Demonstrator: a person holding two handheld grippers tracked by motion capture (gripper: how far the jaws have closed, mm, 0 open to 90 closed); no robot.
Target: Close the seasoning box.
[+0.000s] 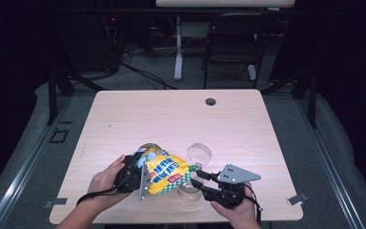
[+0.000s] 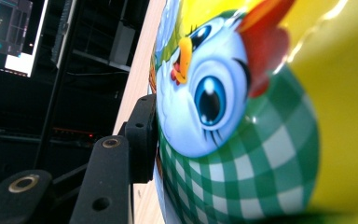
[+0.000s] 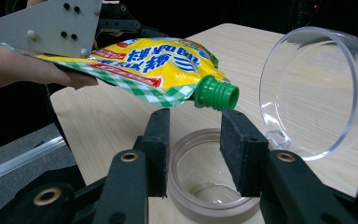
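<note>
A light wooden surface [image 1: 124, 119] carries the scene. Above its near edge, the left claw [image 1: 140, 177] pinches a yellow, green-checked foil pouch [image 1: 164, 172], held tilted with its green screw cap [image 3: 216, 92] over a round tan-rimmed jar [image 3: 209, 186]. Beside the pouch's cap lies a clear plastic lid [image 3: 314, 88]. The right claw [image 3: 193, 140], spread and empty, hovers just below that cap.

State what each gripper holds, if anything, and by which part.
The left gripper grips the yellow pouch by its bottom end. The right gripper holds nothing.
</note>
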